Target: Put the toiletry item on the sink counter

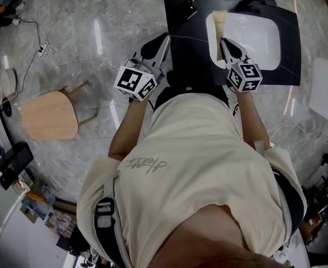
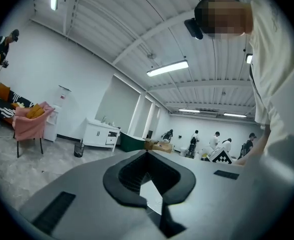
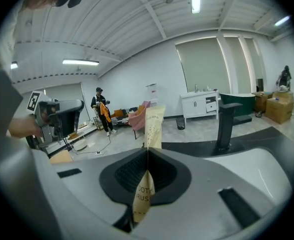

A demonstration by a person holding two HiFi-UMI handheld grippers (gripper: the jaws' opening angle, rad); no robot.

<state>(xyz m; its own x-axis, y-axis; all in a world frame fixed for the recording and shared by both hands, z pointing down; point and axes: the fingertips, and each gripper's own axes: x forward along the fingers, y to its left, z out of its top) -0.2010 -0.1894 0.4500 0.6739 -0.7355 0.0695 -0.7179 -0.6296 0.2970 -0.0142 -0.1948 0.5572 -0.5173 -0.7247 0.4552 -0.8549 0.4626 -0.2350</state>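
toothbrush packet clamped edge-on between the jaws of the right gripper; long axis runs straight out along the jaws, away from the person; far end over the left rim of the white basin; bare black sink counter just to its left, so I'd shift left before lowering; left gripper closed on nothing, at the counter's left edge.

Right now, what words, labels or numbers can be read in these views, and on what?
"OTH" over "RUS": partial print on the paper packet shut in the right gripper; the rest is hidden.
Script logo on the person's shirt: too stylised to read.
Square markers on the left gripper and right gripper: patterns, no words.
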